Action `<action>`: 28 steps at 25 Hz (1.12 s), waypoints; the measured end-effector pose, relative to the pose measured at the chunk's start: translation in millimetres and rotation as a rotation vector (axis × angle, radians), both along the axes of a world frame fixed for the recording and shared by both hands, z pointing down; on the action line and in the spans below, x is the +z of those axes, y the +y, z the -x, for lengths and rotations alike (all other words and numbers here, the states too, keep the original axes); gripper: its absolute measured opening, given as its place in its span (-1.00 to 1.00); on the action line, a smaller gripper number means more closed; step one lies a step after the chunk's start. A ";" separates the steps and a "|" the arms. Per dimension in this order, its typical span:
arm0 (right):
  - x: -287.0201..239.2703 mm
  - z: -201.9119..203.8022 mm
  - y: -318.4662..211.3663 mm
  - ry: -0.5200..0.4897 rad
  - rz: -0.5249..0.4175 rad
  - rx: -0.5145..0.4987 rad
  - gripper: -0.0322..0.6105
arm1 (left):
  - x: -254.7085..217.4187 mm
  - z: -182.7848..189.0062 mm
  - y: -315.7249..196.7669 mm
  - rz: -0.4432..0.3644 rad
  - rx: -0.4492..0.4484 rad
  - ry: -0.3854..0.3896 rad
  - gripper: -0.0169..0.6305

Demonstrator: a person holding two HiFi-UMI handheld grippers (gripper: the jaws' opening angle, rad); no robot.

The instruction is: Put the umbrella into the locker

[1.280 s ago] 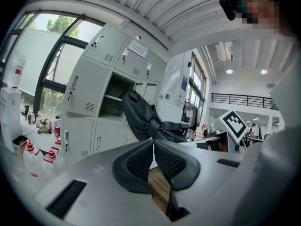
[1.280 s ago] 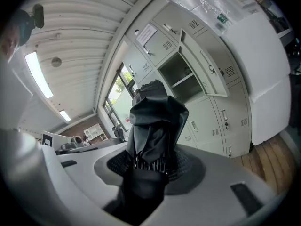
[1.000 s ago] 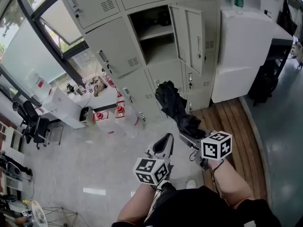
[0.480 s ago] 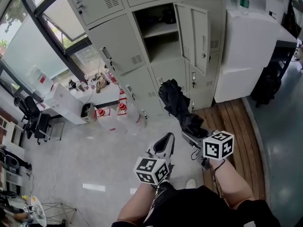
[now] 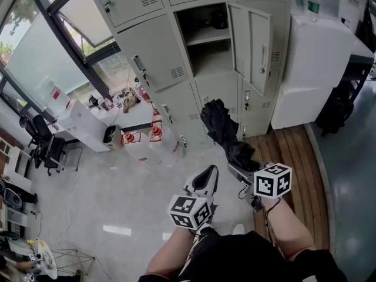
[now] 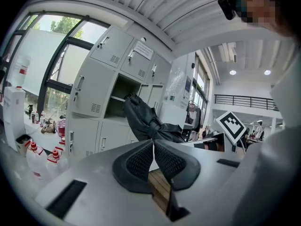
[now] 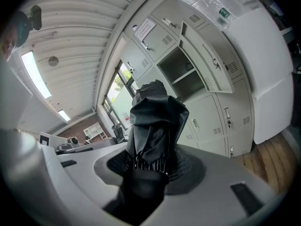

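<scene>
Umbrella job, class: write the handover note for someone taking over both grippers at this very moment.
Left gripper: fingers together, holding nothing, beside the right one.
Right gripper: fingers shut on the folded black umbrella, which points up toward the lockers.
Open locker: its door is swung wide, ahead of the umbrella. A dark item lies on the upper shelf; the space below looks free.
Done: umbrella picked up, locker open.
Left: carry the umbrella in, release it, withdraw.
</scene>
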State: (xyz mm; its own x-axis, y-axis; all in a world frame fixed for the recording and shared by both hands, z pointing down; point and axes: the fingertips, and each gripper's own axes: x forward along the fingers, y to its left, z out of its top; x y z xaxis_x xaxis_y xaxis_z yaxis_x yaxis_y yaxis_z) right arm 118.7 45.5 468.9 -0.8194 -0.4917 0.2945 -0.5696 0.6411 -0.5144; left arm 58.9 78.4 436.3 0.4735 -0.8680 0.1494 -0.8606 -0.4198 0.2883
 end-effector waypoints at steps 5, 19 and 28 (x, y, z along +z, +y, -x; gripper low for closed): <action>-0.8 9.2 -10.4 0.004 0.008 0.019 -0.16 | -2.3 12.1 -9.8 0.001 0.014 -0.004 -0.88; 5.1 49.1 -49.0 0.019 0.036 0.070 -0.16 | 3.8 58.4 -48.2 0.019 0.055 0.011 -0.88; 8.7 81.3 -73.4 0.019 0.053 0.107 -0.16 | 6.2 91.8 -73.6 0.028 0.085 0.016 -0.88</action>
